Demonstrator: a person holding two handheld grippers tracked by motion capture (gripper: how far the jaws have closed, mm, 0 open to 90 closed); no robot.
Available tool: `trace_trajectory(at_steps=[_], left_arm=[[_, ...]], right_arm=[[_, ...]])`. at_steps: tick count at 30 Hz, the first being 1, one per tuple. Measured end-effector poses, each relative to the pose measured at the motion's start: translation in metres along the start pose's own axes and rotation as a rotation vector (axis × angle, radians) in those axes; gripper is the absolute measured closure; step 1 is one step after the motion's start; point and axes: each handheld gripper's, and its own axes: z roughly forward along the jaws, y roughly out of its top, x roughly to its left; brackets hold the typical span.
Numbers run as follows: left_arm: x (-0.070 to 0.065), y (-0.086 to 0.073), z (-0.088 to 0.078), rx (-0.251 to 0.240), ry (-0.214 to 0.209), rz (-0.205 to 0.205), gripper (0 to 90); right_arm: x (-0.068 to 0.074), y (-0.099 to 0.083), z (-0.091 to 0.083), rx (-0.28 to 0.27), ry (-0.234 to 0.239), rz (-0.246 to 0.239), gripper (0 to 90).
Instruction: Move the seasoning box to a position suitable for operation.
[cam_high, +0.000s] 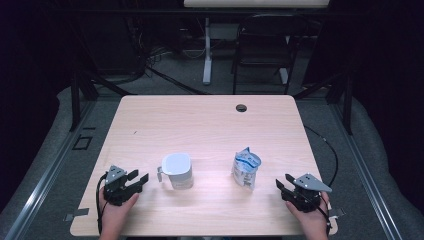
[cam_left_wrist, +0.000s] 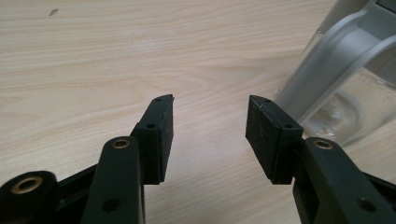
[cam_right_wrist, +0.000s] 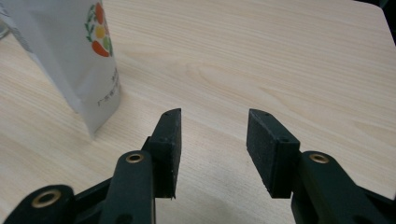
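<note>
Jug (cam_high: 177, 171) just beside left claw (cam_high: 141, 177) — untouched

1. The left gripper (cam_left_wrist: 209, 135) has its two black jaws apart, with nothing between them.
2. Under the jaws lies a light wooden surface (cam_left_wrist: 116, 60).
3. At the right stands a clear jug (cam_left_wrist: 355, 107) with a grey handle (cam_left_wrist: 327, 60), just beside the right jaw.
4. A small dark speck (cam_left_wrist: 53, 11) is on the surface, far at the top left.

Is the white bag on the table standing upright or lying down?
Upright. The bag stands on its base on the table, its crumpled top pointing up, apart from the jug.
</note>
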Motion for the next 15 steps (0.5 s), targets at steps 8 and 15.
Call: trace_trajectory(at_steps=[8, 15], left_arm=[[-0.006, 0.002, 0.000, -0.009, -0.036, 0.005, 50.9], [-0.004, -0.002, -0.005, -0.039, -0.026, -0.017, 50.8]], right_arm=[[0.004, -0.003, 0.007, 0.044, 0.059, -0.009, 52.6], [0.018, 0.001, 0.003, 0.040, 0.059, -0.056, 50.1]])
